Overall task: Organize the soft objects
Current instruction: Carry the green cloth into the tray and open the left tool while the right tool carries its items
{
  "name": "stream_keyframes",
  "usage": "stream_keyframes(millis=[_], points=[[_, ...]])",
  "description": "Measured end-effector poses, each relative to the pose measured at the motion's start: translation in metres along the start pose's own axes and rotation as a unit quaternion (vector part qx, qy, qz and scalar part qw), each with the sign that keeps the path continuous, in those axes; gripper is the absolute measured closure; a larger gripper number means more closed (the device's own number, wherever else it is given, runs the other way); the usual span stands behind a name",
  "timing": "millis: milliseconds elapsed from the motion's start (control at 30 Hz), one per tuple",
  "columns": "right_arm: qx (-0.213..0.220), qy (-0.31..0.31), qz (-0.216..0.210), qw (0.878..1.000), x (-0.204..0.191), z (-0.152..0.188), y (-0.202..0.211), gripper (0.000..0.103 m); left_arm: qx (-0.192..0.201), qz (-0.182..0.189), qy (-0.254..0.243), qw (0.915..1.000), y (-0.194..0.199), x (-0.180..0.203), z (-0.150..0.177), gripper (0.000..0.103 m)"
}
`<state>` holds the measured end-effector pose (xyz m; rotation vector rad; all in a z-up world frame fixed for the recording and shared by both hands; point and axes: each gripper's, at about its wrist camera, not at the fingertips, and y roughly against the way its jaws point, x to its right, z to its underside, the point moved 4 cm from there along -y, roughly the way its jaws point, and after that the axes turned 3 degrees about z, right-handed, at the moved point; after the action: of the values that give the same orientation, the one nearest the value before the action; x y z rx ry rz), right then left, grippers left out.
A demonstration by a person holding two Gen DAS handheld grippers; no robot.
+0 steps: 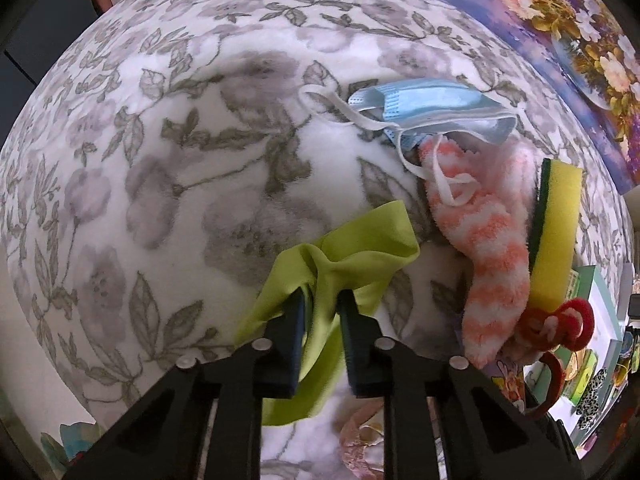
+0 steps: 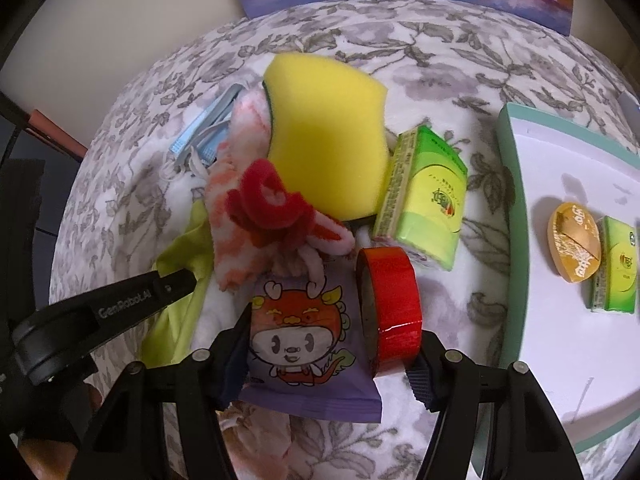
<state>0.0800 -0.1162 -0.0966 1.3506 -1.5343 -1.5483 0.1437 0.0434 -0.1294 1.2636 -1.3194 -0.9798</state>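
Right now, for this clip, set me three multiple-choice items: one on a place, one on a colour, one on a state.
1. Where does the sponge lie?
A. in the tray
B. on the floral blanket, beside the striped sock
C. under the tape

2. What colour is the tape?
A. red
B. blue
C. white

3. What is the left tool doing?
A. standing open over the mask
B. shut on nothing
C. shut on the green cloth

Key: 1 B, the sponge rests on the blanket against the sock, outside the tray. 2 A, the roll is glossy red. 3 C, the cloth is bunched between the tool's closed pads.
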Motion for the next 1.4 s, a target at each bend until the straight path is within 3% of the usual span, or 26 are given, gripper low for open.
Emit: stream_keyframes(millis=[333, 567, 1400], points=[[0.010, 0.001, 0.000, 1.000, 0.011, -0.001, 0.016, 0.035, 0.013, 0.023, 0.001, 0.9997, 0.019, 0.012, 0.006, 0.093], [0.019, 0.001, -0.008, 1.000, 0.014, -0.001, 0.032, 0.038, 0.050, 0.035, -0.003, 0.9981, 0.048, 0.017, 0.005, 0.093], [0.074, -0.014, -0.089, 0.993, 0.023, -0.002, 0.095, 0.039, 0.121, 0.066, -0.004, 0.9905, 0.105, 0.026, 0.013, 0.093]])
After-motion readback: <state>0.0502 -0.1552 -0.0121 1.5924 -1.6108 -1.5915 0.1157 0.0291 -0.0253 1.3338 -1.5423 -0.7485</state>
